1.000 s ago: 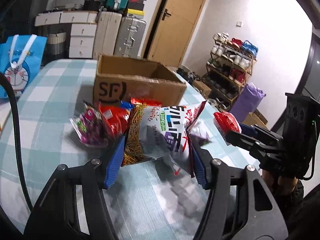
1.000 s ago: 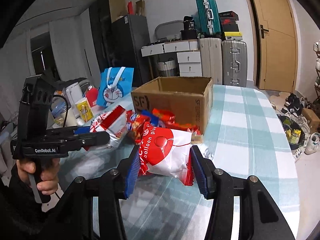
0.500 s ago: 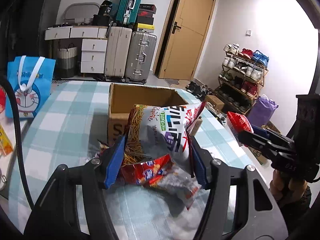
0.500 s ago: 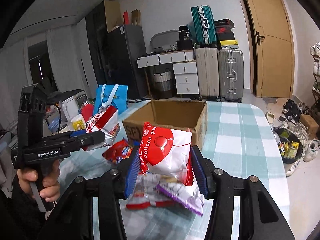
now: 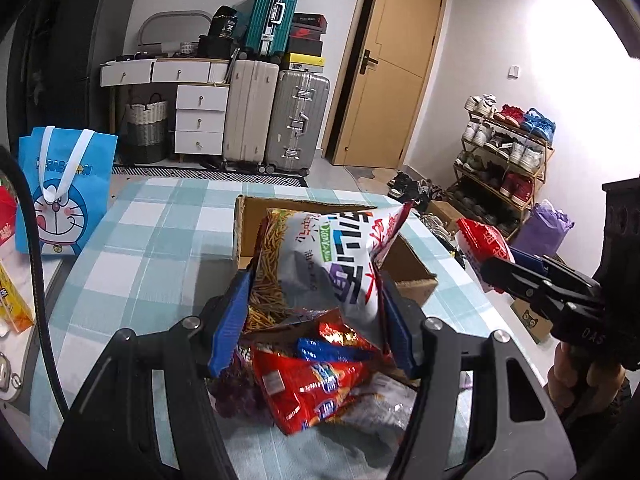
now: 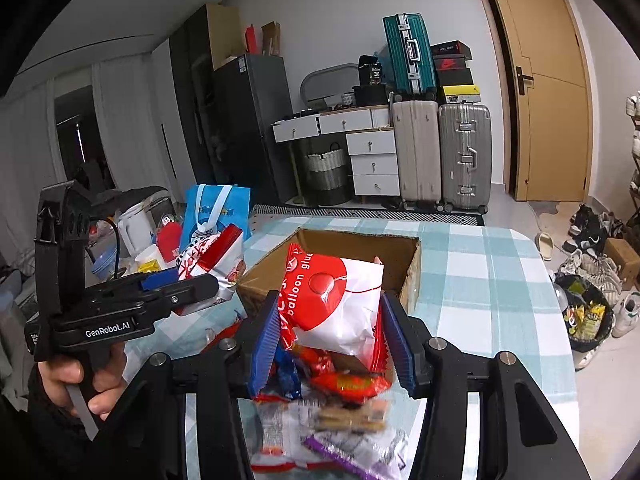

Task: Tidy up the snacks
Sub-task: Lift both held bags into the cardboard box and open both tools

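My left gripper [image 5: 312, 316] is shut on a white and purple bag of stick snacks [image 5: 320, 256], held above the table in front of the open cardboard box [image 5: 412, 276]. My right gripper [image 6: 330, 336] is shut on a red and white "balloon glue" bag [image 6: 336, 300], held near the box [image 6: 408, 276]. The right gripper with its red bag [image 5: 480, 244] shows at the right of the left wrist view. The left gripper with its bag [image 6: 216, 260] shows at the left of the right wrist view. Several loose snack packets [image 5: 316, 384] lie on the table below both grippers.
The table has a blue and white checked cloth [image 5: 160, 240]. A blue Doraemon bag [image 5: 64, 196] stands at its left edge, with a kettle and cups [image 6: 136, 232] beside it. Suitcases, drawers and a door stand behind. A shoe rack [image 5: 508, 160] is at the right.
Both grippers have risen and moved toward the box with their bags held. The loose packets now lie below the fingers, and the box opening shows more from above.
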Available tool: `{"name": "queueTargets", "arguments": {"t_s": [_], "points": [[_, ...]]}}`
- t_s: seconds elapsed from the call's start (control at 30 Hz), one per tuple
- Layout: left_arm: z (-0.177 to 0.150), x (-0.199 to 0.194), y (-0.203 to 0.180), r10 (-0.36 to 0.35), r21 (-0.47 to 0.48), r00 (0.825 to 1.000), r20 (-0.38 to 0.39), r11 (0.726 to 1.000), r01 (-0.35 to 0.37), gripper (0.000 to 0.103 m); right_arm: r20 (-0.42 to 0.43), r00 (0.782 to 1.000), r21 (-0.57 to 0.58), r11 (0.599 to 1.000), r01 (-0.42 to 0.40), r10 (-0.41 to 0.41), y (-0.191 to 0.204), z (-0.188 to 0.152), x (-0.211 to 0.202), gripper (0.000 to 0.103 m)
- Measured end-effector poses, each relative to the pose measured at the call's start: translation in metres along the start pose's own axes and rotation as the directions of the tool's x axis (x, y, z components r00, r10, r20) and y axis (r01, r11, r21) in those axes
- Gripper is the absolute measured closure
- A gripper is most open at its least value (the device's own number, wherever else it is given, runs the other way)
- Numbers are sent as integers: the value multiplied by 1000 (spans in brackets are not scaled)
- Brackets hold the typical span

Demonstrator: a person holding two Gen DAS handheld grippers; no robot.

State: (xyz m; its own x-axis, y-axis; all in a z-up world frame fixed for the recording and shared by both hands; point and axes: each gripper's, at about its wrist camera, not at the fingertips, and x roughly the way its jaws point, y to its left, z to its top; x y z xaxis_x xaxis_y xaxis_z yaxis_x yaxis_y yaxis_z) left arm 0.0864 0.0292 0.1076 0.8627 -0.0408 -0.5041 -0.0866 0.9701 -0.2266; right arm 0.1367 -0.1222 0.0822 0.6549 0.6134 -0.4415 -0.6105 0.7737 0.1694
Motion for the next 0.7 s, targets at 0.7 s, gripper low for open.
{"name": "queueTargets", "arguments": {"t_s": [0.7], "points": [[20, 102, -3, 79, 26, 996, -35, 997, -78, 44, -34, 999, 36, 999, 10, -9, -27, 8, 80, 53]]}}
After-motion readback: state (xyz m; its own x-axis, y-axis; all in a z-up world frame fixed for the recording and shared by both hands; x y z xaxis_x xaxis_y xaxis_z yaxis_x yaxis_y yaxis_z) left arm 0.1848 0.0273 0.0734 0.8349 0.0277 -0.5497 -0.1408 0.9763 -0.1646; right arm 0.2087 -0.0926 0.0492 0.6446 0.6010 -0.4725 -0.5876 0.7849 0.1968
